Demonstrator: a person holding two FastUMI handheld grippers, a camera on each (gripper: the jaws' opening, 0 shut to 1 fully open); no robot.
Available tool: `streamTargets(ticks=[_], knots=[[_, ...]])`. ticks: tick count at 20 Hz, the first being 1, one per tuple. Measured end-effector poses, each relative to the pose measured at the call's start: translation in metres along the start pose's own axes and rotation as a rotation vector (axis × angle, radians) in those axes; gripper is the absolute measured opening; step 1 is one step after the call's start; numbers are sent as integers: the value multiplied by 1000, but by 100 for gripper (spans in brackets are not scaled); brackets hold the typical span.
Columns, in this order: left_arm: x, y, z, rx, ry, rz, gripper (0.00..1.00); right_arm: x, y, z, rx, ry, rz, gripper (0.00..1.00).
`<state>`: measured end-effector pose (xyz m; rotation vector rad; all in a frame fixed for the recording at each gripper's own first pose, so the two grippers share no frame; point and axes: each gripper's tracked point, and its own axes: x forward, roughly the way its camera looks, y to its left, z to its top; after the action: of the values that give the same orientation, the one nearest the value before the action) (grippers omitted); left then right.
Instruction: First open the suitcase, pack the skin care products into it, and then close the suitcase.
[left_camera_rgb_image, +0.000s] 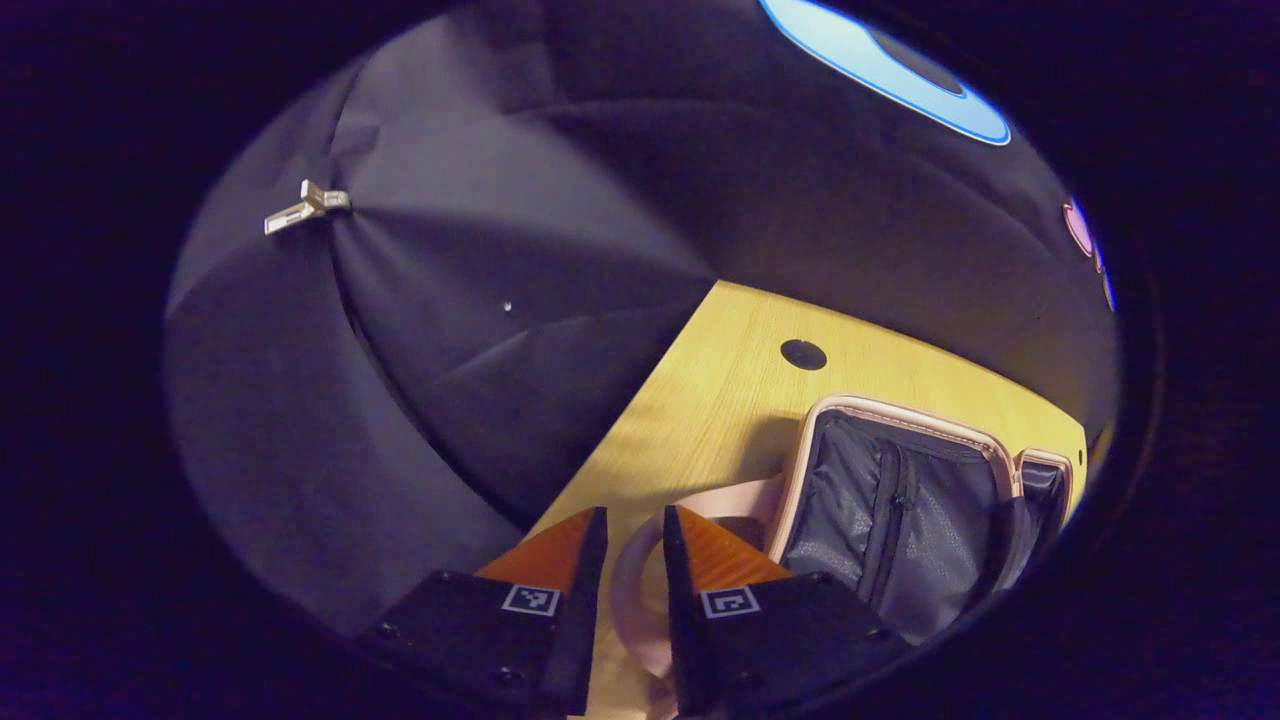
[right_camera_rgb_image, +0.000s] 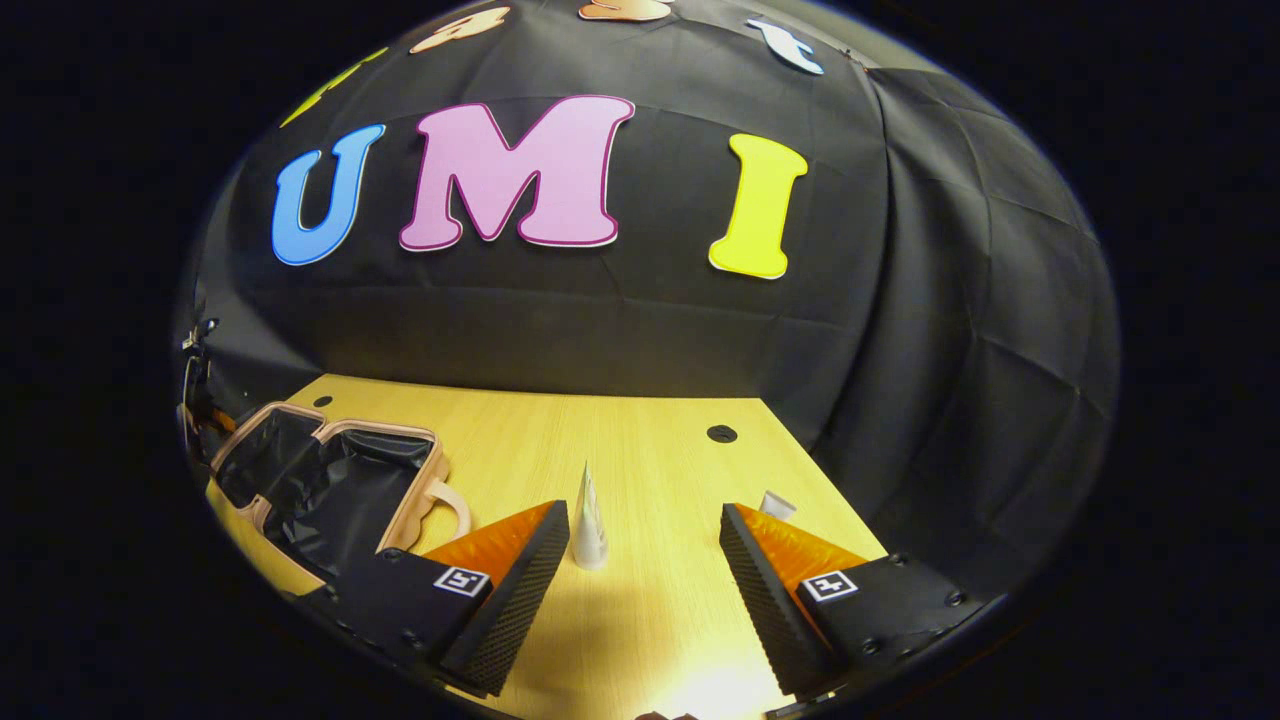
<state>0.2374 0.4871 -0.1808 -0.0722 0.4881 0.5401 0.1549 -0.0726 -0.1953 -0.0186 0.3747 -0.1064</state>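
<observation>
In the left gripper view, the open suitcase (left_camera_rgb_image: 900, 510) is cut off at the right and lower edge, so its far half shows only as a sliver. Its pink handle (left_camera_rgb_image: 640, 590) is partly hidden behind the left gripper (left_camera_rgb_image: 634, 535), and contact between fingers and handle cannot be determined. In the right gripper view, the suitcase (right_camera_rgb_image: 320, 480) is cut at the left edge. A small white item (right_camera_rgb_image: 777, 503) lies mostly hidden behind the right gripper's finger (right_camera_rgb_image: 760, 560); its kind cannot be determined.
</observation>
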Motion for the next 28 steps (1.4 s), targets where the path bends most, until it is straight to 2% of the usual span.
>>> streamTargets(ticks=[3,6,7,9,11,14,17,22,25,26,28], knots=[[-62,-15,50,123,-216,34,99,-2,-20,7,31,-20,-33,96],[-140,-73,76,194,-343,-1,97,-3,-45,12,57,-30,-74,96],[-170,-100,84,212,-382,-37,97,-3,-52,12,63,-33,-80,96],[-235,-157,97,223,-451,-138,97,-2,-66,11,72,-30,-85,96],[-295,-232,94,232,-465,-288,98,1,-81,7,90,-19,-90,96],[-346,-334,74,226,-444,-442,97,9,-99,1,137,-4,-88,96],[-371,-432,28,260,-432,-548,97,21,-114,-9,148,6,-79,96],[-388,-555,-59,202,-300,-692,98,50,-129,-48,149,49,-25,96],[-386,-616,-102,242,-267,-846,98,71,-132,-67,162,46,12,97],[-377,-633,-118,262,-231,-867,99,79,-135,-76,157,49,14,97],[-347,-652,-136,296,-201,-823,99,92,-135,-84,149,47,28,97]])
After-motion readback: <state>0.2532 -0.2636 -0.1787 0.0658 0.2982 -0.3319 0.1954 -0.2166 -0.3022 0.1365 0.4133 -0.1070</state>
